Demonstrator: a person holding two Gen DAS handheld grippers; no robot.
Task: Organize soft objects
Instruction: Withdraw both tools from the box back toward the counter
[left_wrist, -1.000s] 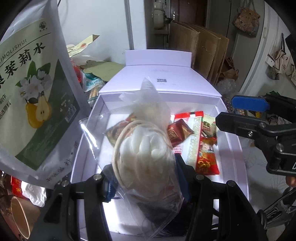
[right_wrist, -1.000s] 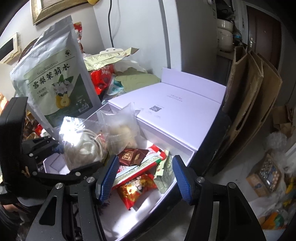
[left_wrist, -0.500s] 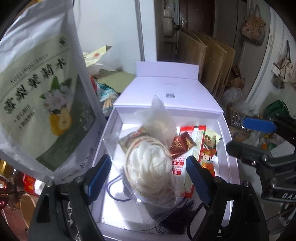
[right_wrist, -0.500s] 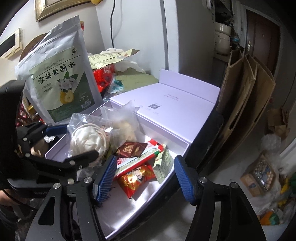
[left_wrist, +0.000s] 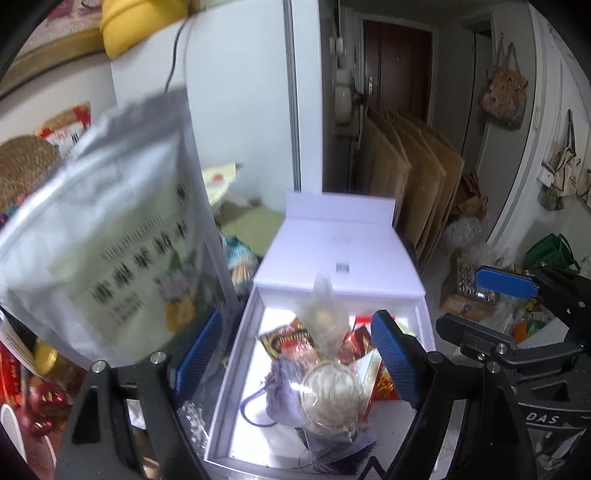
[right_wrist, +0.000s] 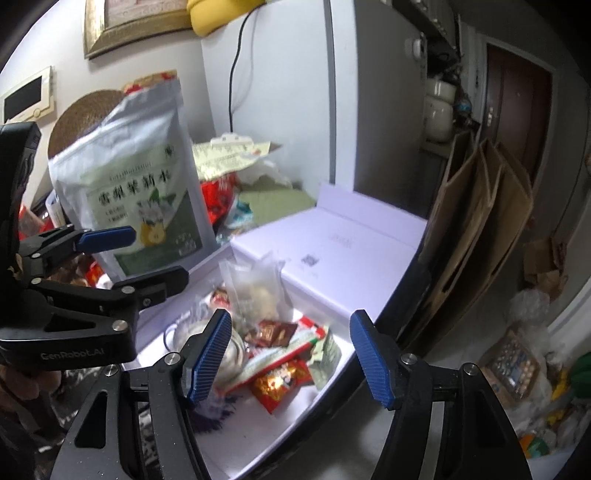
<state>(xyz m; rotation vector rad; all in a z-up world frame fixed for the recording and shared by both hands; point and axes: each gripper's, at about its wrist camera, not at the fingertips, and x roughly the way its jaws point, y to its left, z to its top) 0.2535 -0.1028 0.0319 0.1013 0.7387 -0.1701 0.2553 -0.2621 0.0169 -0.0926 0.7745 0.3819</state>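
Left tongs (left_wrist: 295, 354) lifted off bagged white bundle (left_wrist: 330, 393), both tongs apart; purple tassel left-view only.

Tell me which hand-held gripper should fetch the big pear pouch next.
Probably left: the left hand-held gripper hangs open and empty right beside the pear pouch. The right hand-held gripper, also open, sits over the white box.
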